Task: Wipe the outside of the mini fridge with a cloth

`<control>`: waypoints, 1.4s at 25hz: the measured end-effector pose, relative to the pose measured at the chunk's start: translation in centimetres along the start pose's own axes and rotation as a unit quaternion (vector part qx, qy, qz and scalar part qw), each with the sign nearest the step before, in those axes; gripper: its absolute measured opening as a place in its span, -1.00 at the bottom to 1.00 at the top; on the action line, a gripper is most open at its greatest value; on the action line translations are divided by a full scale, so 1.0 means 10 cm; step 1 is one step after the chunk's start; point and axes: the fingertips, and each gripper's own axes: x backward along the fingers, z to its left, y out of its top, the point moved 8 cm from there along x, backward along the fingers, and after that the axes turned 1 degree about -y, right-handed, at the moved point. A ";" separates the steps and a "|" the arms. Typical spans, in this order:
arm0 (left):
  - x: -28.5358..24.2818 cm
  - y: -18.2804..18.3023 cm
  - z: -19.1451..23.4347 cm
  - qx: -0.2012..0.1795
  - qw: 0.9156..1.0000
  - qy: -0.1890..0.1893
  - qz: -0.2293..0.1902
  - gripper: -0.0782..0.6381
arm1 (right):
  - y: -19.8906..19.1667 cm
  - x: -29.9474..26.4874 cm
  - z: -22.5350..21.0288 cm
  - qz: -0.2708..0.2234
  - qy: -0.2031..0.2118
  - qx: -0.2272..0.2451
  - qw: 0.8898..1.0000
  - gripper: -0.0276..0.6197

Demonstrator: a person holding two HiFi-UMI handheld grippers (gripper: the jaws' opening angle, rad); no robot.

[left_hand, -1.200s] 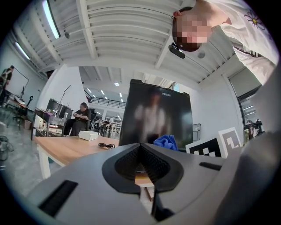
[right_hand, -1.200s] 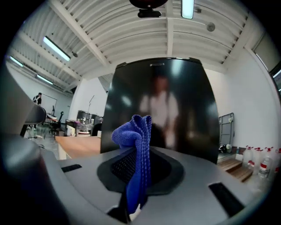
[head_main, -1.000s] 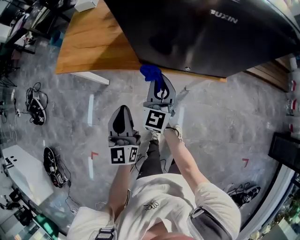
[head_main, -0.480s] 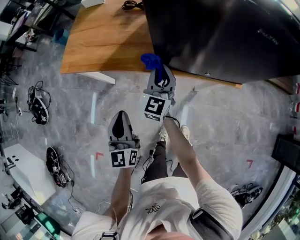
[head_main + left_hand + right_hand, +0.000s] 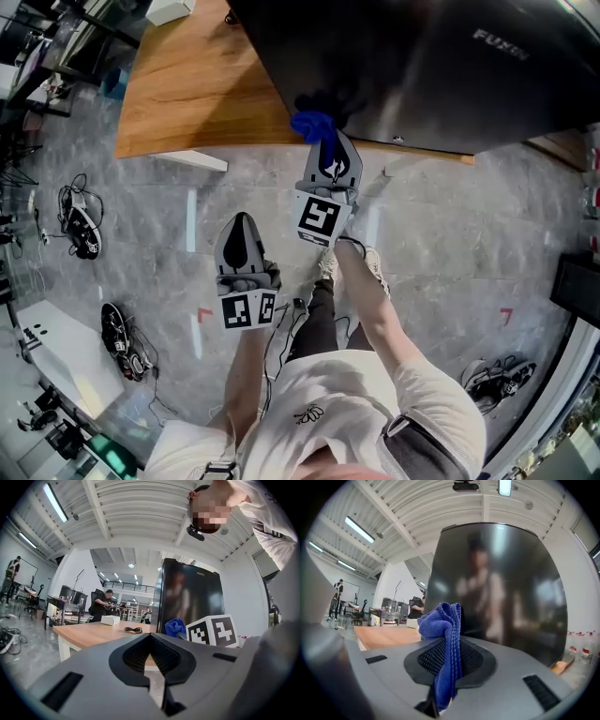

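The black mini fridge stands on a wooden table; its glossy door fills the right gripper view and shows in the left gripper view. My right gripper is shut on a blue cloth, which bunches up between the jaws close to the fridge's front near its lower left corner. The cloth also peeks out in the left gripper view. My left gripper hangs lower and to the left over the floor, shut with nothing in it.
A white box and a black cable lie on the table. Shoes and cables are scattered on the grey floor at the left. A person sits at a desk in the background.
The right gripper with the cloth has shifted slightly right and stays at the fridge's lower front edge. The head view has swung, and the left gripper keeps its place.
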 end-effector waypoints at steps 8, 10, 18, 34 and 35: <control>-0.09 -0.02 -0.63 -0.004 1.000 -0.030 0.003 -0.77 | 0.02 0.27 -0.85 0.000 -0.042 -0.003 0.999 -0.73; -0.11 -0.06 -0.81 -0.002 0.999 -0.034 0.003 -0.77 | -0.01 0.34 -1.08 0.000 -0.053 0.000 0.999 -0.73; -0.24 -0.15 -1.50 0.003 0.998 -0.065 0.003 -0.77 | -0.15 0.55 -2.16 0.014 -0.118 0.002 0.993 -0.73; -0.30 -0.34 -2.05 0.014 0.997 -0.071 0.009 -0.77 | -0.39 0.62 -3.26 0.032 -0.179 0.003 0.983 -0.73; -0.30 -0.34 -2.05 0.014 0.997 -0.072 0.009 -0.77 | -0.39 0.62 -3.26 0.031 -0.180 0.003 0.983 -0.73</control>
